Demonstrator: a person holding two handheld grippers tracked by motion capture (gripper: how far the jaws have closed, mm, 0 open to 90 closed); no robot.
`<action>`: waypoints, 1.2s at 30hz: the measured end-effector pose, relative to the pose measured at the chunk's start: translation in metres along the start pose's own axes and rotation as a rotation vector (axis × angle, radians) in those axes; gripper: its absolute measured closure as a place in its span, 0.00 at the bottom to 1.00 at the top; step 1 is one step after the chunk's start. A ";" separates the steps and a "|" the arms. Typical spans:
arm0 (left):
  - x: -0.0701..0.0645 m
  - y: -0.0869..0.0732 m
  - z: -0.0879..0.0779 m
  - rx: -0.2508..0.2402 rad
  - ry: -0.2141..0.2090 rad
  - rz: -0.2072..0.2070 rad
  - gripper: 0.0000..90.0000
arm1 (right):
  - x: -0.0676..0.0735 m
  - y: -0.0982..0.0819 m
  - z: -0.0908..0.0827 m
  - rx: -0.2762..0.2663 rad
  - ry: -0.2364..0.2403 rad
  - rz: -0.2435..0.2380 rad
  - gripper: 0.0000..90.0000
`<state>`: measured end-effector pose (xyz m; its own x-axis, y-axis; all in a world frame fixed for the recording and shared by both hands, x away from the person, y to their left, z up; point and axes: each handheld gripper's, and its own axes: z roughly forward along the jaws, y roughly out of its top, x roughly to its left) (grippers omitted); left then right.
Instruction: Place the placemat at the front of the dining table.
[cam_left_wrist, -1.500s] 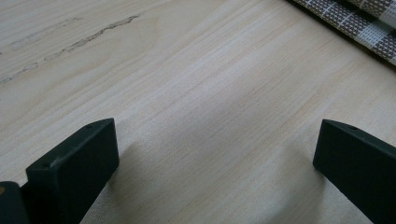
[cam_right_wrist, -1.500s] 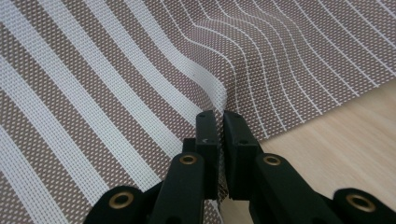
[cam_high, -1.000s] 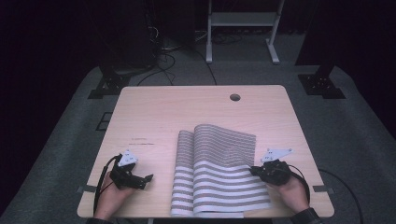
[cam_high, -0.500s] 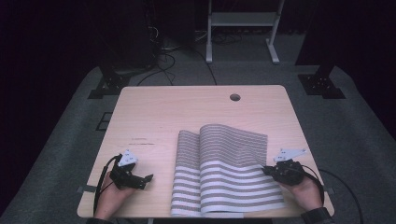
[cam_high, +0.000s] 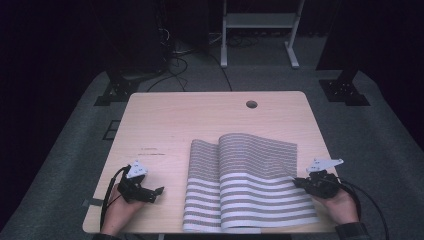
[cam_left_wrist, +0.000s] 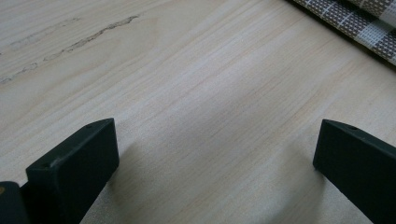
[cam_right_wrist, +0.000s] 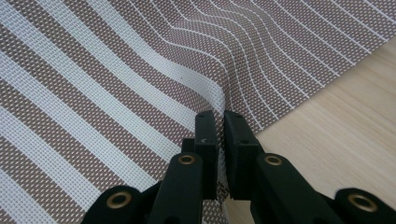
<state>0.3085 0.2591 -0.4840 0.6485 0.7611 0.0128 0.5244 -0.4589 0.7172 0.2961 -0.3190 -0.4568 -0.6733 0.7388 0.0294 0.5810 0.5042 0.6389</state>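
A brown-and-white striped woven mat lies on the wooden table, its left part folded over along a crease. My right gripper is at the mat's right edge, shut on a pinched ridge of the mat; the weave puckers up between its black jaws. My left gripper rests on bare wood near the front left of the table, its jaws wide open with nothing between them. A corner of the mat lies at the top right of the left gripper view.
A round cable hole sits near the table's far edge. Beyond the table are dark floor, cables and a white metal stand. The table's right edge lies just past my right hand.
My right gripper has moved to the right with the mat's edge in it, pulling the mat wider and flatter. The left gripper has stayed put.
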 end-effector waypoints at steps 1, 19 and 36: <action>0.000 0.000 0.000 0.000 0.000 0.000 0.00 | -0.002 -0.002 -0.002 0.002 -0.007 0.001 0.94; 0.000 0.000 0.000 0.000 0.000 0.000 0.00 | -0.029 -0.024 -0.019 0.015 -0.073 0.054 0.83; 0.000 0.000 0.000 0.000 0.001 0.002 0.00 | 0.018 0.022 -0.008 -0.148 0.040 0.051 0.39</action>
<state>0.3085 0.2591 -0.4840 0.6487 0.7609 0.0147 0.5235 -0.4602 0.7171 0.2935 -0.2982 -0.4358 -0.6636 0.7422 0.0934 0.5433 0.3924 0.7422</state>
